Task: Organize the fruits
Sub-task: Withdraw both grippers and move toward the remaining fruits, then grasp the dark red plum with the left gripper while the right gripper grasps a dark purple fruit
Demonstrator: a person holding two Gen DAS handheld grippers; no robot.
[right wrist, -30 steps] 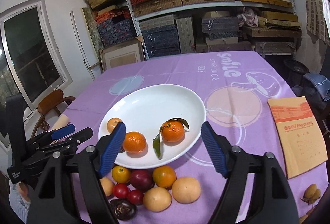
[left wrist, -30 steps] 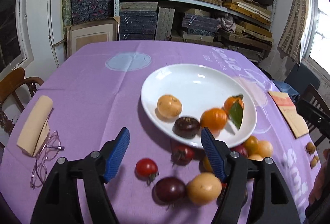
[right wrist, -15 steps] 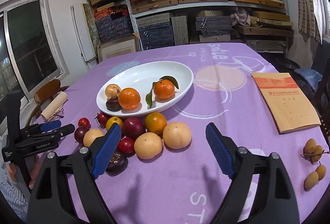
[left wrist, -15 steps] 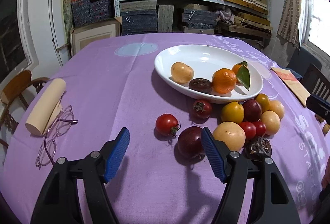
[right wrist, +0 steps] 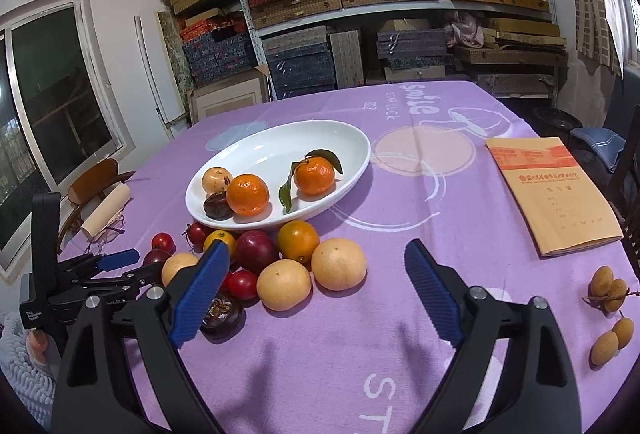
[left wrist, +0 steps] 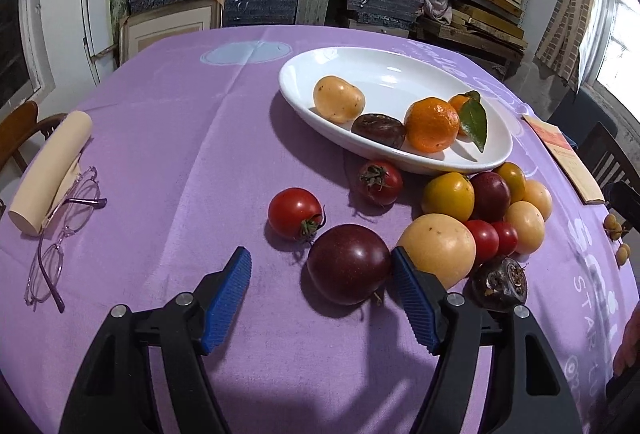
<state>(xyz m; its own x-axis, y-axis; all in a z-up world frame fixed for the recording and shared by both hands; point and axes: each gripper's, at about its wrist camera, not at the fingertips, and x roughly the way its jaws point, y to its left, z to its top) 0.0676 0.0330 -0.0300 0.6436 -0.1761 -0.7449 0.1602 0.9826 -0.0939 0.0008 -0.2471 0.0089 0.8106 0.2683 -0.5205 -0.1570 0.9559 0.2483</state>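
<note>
A white plate (left wrist: 360, 68) (right wrist: 344, 138) holds two oranges, a yellow fruit and a dark fruit. Several loose fruits lie in front of it on the purple cloth. My left gripper (left wrist: 322, 268) is open; a dark plum (left wrist: 348, 268) sits between its fingertips, close to the right pad, with a red tomato (left wrist: 294, 212) just beyond. In the right wrist view the left gripper (right wrist: 132, 266) is at the pile's left. My right gripper (right wrist: 316, 282) is open and empty, low over the cloth, with two yellow fruits (right wrist: 338, 264) just ahead of it.
Glasses (left wrist: 60, 226) and a beige roll (left wrist: 52, 170) lie at the left. An orange booklet (right wrist: 552, 190) and small longans (right wrist: 608, 310) lie at the right. Chairs stand at both table sides; shelves fill the back wall.
Both grippers have drawn back from the plate and come down toward the cloth. The left gripper now has the dark plum between its open fingers.
</note>
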